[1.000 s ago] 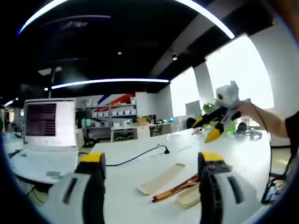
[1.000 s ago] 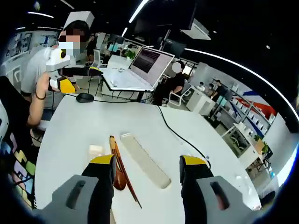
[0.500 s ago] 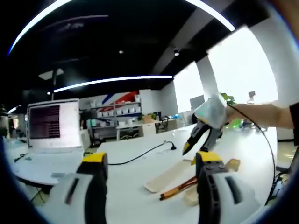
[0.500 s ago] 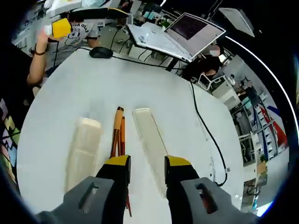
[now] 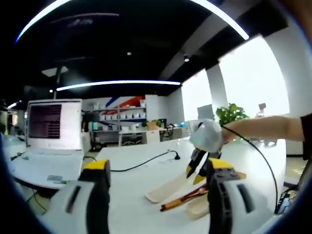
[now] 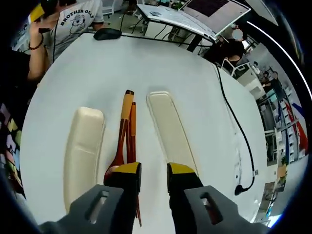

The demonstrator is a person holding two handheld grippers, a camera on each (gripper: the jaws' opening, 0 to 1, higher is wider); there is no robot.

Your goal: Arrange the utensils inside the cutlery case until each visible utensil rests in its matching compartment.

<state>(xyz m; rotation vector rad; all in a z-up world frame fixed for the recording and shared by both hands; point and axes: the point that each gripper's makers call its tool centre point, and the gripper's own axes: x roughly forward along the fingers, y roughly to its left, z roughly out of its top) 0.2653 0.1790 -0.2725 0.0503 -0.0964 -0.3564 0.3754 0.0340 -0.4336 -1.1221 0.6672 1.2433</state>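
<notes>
Two cream case halves lie on the white table (image 6: 161,63): a short one (image 6: 83,151) on the left and a long one (image 6: 170,129) on the right. Between them rest a wooden spoon (image 6: 121,139) and a pair of chopsticks (image 6: 132,136), outside both halves. My right gripper (image 6: 153,169) hovers low over the utensils' near ends, its jaws narrowed to a small gap with nothing between them. In the left gripper view it (image 5: 196,168) points down at the case halves (image 5: 168,187) and the utensils (image 5: 183,199). My left gripper (image 5: 158,168) is wide open and empty, held well back.
An open laptop (image 5: 51,129) stands on a neighbouring desk. A black cable (image 6: 229,97) crosses the table's right side, and a mouse (image 6: 107,33) lies at the far edge. A person in a white T-shirt (image 6: 73,24) is beyond that edge.
My right gripper has come down and forward over the utensils, and its jaws have narrowed from wide to a small gap. The left gripper has hardly moved.
</notes>
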